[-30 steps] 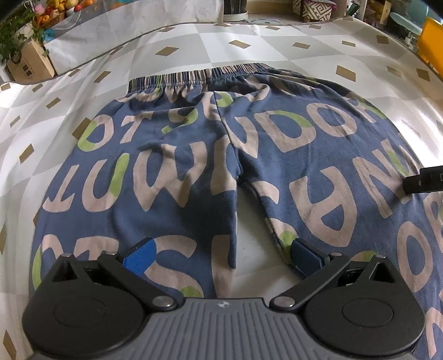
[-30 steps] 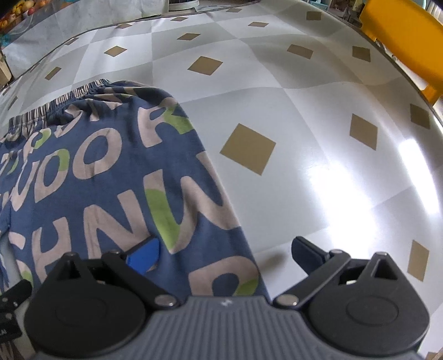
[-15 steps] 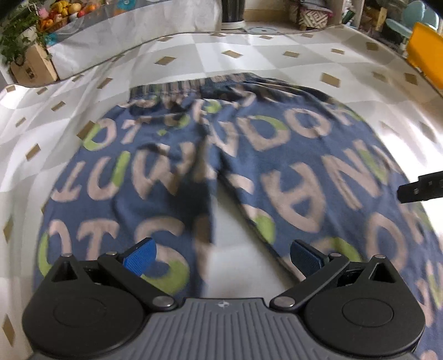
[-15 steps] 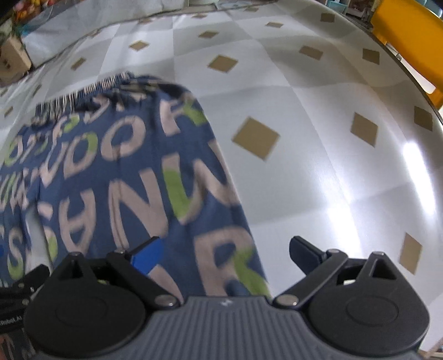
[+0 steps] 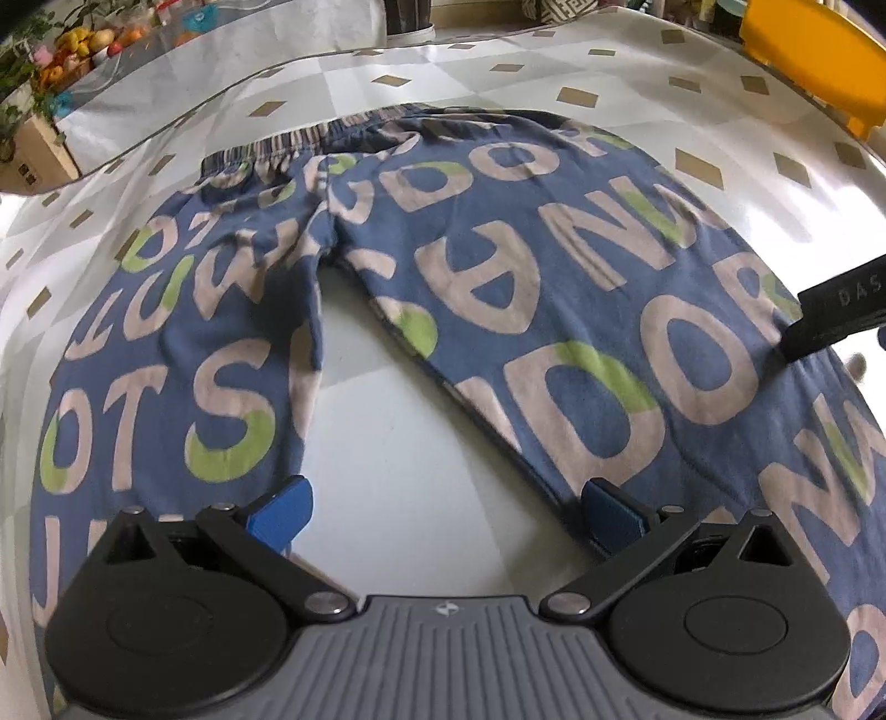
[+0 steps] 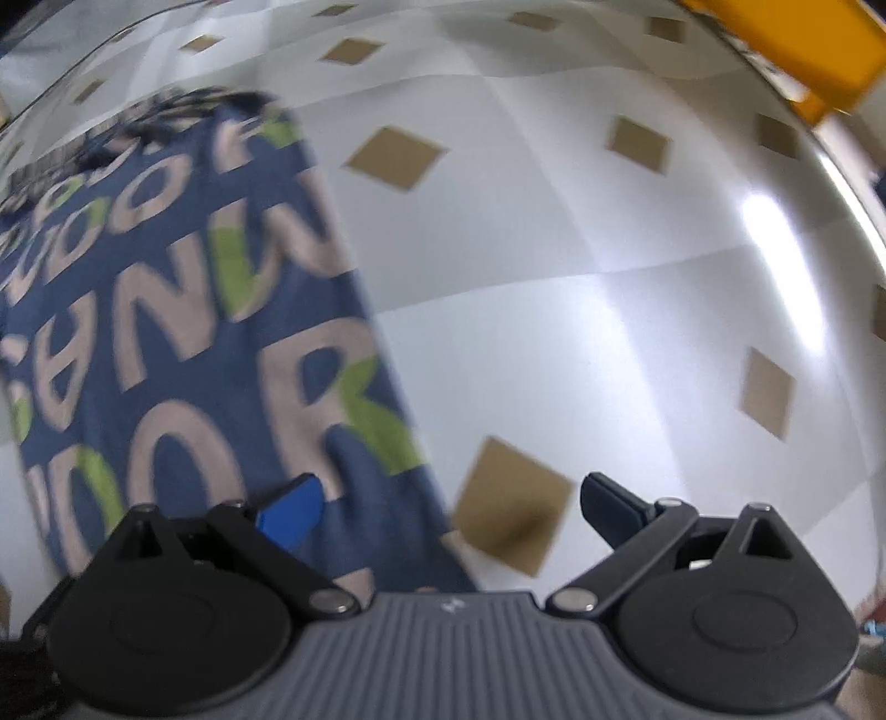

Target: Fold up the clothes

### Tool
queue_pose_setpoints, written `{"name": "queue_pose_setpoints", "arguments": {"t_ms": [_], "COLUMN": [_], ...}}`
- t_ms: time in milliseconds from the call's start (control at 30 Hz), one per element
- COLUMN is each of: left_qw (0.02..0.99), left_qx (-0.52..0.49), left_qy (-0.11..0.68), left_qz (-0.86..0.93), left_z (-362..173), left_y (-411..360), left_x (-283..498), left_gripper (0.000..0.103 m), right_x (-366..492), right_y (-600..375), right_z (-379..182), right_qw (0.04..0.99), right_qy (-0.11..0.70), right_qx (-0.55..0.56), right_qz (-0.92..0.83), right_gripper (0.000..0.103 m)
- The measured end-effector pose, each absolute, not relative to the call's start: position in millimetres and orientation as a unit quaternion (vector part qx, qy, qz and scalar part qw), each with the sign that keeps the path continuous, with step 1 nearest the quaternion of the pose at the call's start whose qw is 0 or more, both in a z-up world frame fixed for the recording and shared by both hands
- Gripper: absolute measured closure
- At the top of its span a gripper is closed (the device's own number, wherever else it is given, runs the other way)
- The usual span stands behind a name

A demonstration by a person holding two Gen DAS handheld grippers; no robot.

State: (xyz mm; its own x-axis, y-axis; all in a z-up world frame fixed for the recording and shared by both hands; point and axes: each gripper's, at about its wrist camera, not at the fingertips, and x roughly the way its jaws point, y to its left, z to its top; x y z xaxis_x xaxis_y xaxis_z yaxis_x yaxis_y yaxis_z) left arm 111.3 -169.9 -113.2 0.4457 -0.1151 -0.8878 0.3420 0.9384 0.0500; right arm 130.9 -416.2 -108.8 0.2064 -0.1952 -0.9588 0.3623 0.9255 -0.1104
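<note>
Blue trousers (image 5: 498,288) printed with big beige and green letters lie flat on the table, striped waistband (image 5: 310,138) at the far side and both legs spread toward me. My left gripper (image 5: 446,507) is open, low over the bare gap between the two legs. In the right wrist view, my right gripper (image 6: 448,507) is open over the outer edge of the right trouser leg (image 6: 183,343), left fingertip above cloth and right fingertip above bare table. Part of the right gripper's body (image 5: 841,310) shows at the right edge of the left wrist view.
The table wears a shiny white cloth with tan diamonds (image 6: 554,221). A yellow chair (image 5: 814,61) stands beyond the far right edge. Fruit and plants (image 5: 72,50) sit off the far left, and a cardboard box (image 5: 33,160) beside them.
Both grippers have drawn back along the trouser legs toward the cuffs; more of the legs and the gap between them now shows. Both stay open.
</note>
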Motion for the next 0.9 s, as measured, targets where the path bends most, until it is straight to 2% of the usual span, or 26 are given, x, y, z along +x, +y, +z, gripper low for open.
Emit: {"name": "queue_pose_setpoints", "arguments": {"t_ms": [300, 500, 900], "left_qw": [0.835, 0.837, 0.837], "left_qx": [0.068, 0.052, -0.004], "left_qy": [0.531, 0.524, 0.541], "left_qz": [-0.131, -0.148, -0.085], "left_z": [-113.7, -96.8, -92.1], "left_y": [-154.4, -145.4, -50.5], "left_x": [107.3, 98.7, 90.4], "left_gripper": [0.000, 0.000, 0.000], "right_x": [123.1, 117.2, 115.9], "right_y": [-404.3, -378.3, -284.1], "right_z": [-103.8, -80.3, -77.4], "right_qw": [0.771, 0.798, 0.809], "right_qy": [0.597, 0.572, 0.578], "right_qx": [0.047, 0.086, 0.080], "right_qz": [-0.218, -0.168, -0.064], "right_gripper": [0.005, 0.005, 0.005]}}
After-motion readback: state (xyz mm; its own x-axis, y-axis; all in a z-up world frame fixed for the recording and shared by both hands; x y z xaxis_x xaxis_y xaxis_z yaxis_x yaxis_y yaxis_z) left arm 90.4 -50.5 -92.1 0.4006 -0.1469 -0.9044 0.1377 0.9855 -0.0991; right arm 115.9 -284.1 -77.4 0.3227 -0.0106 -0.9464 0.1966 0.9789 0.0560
